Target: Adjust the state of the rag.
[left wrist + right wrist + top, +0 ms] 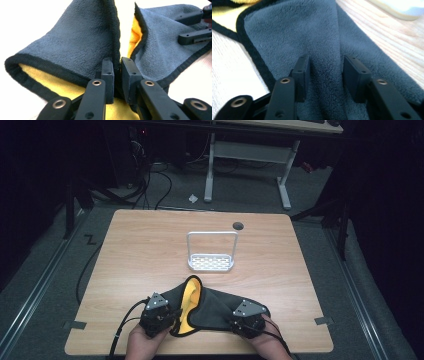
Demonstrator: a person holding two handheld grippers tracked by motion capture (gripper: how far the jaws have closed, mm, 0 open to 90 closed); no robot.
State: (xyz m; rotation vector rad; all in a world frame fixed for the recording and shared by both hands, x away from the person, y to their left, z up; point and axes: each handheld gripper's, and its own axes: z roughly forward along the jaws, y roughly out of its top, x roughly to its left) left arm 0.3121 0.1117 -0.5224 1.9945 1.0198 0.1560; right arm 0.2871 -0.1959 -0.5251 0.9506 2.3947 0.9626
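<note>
While pinched in left claw point(117, 75), towel point(82, 42) between parted right claw point(325, 77).

In the high view the person's hands are cut off by the bottom edge, and the left gripper point(159, 314) and right gripper point(247, 317) cover the near corners of the grey and yellow cloth point(215, 307); in the left gripper view the cloth point(75, 42) runs off the top edge, and glare washes out the surface around it; in the right gripper view the cloth point(312, 37) hides the table beneath, and a pale object point(404, 7) at the top right is blurred and cropped beyond telling.
</note>
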